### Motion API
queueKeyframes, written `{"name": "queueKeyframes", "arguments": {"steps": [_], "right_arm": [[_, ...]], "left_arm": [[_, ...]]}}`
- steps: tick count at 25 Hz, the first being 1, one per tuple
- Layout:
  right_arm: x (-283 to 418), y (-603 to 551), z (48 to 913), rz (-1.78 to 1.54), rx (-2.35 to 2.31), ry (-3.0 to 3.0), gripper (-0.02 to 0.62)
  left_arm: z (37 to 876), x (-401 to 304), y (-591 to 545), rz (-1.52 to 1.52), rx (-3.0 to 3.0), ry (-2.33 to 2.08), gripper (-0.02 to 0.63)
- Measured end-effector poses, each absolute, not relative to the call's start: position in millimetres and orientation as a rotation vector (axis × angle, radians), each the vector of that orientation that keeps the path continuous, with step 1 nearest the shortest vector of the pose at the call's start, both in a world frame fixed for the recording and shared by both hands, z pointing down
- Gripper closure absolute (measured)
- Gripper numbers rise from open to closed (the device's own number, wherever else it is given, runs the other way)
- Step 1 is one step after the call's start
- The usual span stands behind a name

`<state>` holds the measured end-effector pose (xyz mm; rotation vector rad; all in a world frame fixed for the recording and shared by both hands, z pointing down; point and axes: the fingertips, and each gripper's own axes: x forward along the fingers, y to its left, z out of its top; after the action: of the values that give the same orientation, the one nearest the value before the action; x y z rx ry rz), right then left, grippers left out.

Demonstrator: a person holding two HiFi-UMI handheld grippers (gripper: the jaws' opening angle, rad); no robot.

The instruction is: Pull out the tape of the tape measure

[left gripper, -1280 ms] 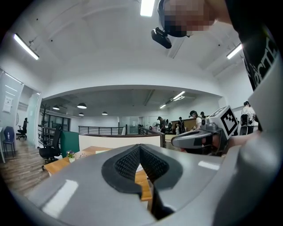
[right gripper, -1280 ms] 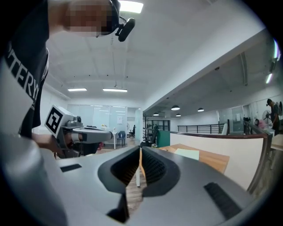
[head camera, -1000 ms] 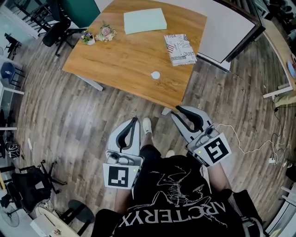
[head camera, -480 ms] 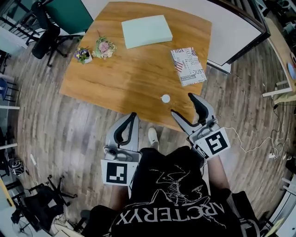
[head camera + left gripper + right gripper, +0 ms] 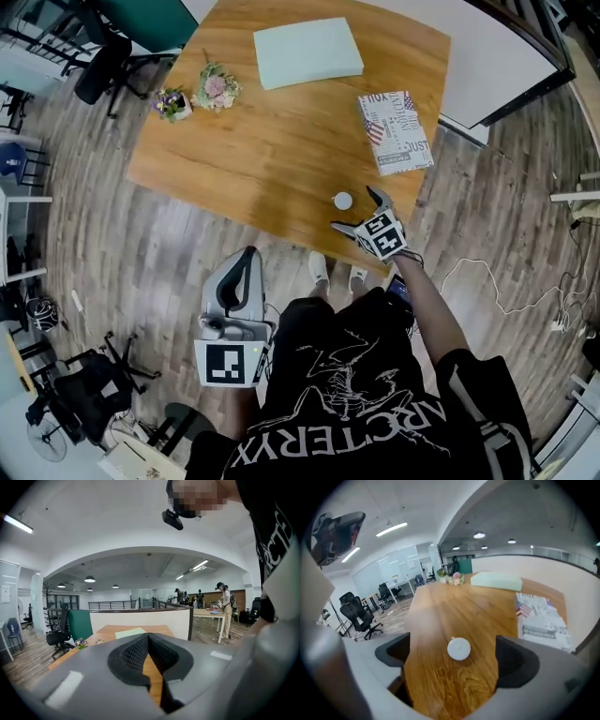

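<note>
The tape measure (image 5: 343, 200) is a small white disc near the front edge of the wooden table (image 5: 281, 141). It is too small for its markings to be read. In the head view the marker cube hides most of the right gripper (image 5: 356, 211). The left gripper (image 5: 246, 255) hangs low over the floor, jaws pressed together on nothing. In the right gripper view the disc (image 5: 459, 648) lies between the jaws, which are opening and touch nothing. A second ago the right gripper was down by the person's waist, nearly closed; now it reaches over the table edge. The left gripper's jaws are together as before.
</note>
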<state>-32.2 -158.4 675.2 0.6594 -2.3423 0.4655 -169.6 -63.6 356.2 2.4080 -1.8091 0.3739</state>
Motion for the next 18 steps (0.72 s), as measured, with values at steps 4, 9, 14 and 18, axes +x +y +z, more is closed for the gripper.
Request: {"name": "queueKeyframes", "arguments": {"steps": [4,9,14,18], "right_arm": [[-44.1,-161.6,729.0,0.551,0.615,-2.262,0.069],[-44.8,-171.8,739.7,0.397,0.676,-2.161,0.200],[-43.0,-168.7,735.4,0.347,0.581,-2.117,0.379],[-30.4,-170.9,705.0,0.390,0.574,-2.159,0.380]], "left_arm": [[357.7,-175.5,-51.0,0.435,2.300,-1.904,0.595],[361.0,-170.9,-43.7,0.449,2.246,-1.946,0.595],[361.1,-157.8,-53.7,0.427,2.284,-1.908,0.595],[364.6,-147.3,-63.5,0.413,2.332,-1.851,0.595]]}}
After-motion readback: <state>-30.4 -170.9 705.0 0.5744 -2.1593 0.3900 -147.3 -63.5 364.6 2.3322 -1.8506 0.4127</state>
